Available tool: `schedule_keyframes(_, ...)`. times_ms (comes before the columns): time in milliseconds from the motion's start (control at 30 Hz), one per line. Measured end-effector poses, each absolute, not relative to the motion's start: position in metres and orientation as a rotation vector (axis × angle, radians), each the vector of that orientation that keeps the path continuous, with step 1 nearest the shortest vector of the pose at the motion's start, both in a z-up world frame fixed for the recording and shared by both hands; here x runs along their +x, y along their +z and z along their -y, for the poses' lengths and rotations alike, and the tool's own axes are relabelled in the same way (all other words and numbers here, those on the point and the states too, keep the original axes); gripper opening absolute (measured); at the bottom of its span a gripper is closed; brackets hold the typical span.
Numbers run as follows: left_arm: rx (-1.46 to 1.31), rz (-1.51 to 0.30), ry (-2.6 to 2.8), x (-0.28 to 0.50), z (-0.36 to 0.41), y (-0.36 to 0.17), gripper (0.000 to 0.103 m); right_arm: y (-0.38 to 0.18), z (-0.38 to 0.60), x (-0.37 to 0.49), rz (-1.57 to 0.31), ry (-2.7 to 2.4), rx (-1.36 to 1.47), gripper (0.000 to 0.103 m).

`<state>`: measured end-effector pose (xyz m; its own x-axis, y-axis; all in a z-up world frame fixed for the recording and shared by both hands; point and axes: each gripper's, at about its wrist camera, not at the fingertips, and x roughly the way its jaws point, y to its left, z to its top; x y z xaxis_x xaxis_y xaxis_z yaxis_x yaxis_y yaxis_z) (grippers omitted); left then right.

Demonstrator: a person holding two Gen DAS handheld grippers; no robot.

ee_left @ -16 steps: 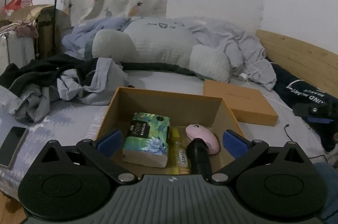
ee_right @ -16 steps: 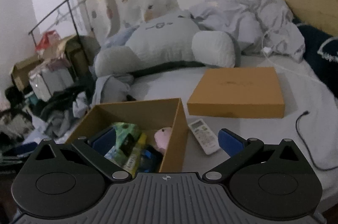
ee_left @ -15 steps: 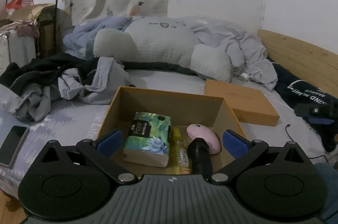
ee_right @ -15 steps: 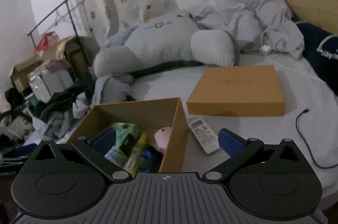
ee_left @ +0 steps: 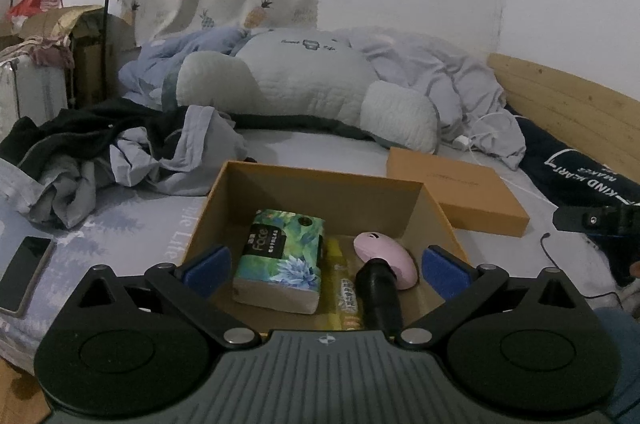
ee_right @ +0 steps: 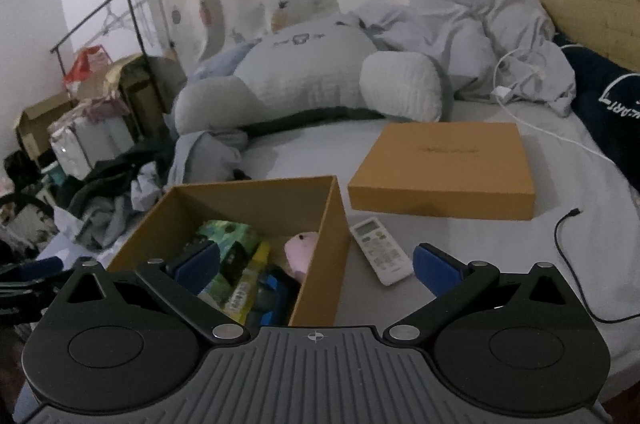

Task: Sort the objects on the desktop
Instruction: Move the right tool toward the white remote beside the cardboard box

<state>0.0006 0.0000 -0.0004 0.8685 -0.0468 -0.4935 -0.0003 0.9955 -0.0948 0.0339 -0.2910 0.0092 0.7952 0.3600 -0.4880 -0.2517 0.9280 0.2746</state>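
An open brown cardboard box [ee_left: 320,180] [ee_right: 256,188] sits on the bed. It holds a green floral tissue pack [ee_left: 280,260] [ee_right: 228,236], a yellow tube [ee_left: 340,284], a pink mouse [ee_left: 386,258] [ee_right: 302,250] and a black cylinder [ee_left: 378,296]. My left gripper [ee_left: 326,266] is open and empty over the box's near side. My right gripper [ee_right: 316,270] is open and empty, straddling the box's right wall. A white remote control [ee_right: 380,250] lies on the sheet just right of the box, between the right gripper's fingers.
The flat brown box lid [ee_right: 444,168] [ee_left: 456,196] lies behind the remote. A black phone [ee_left: 24,268] lies at the bed's left edge. Crumpled clothes [ee_left: 100,152], a big plush pillow [ee_left: 304,92], a black cable [ee_right: 568,256] and a wooden headboard [ee_left: 568,104] surround the area.
Both grippers have barely moved; the views shift only slightly. Nothing was taken hold of or let go.
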Motion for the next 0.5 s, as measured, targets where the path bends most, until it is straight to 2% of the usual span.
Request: schedule_keyframes(500, -0.111, -0.541, -0.054, 0.015, 0.003, 0.002, 0.103, 0.012, 0.284, 0.039, -0.567, 0.324, 0.047, 0.103)
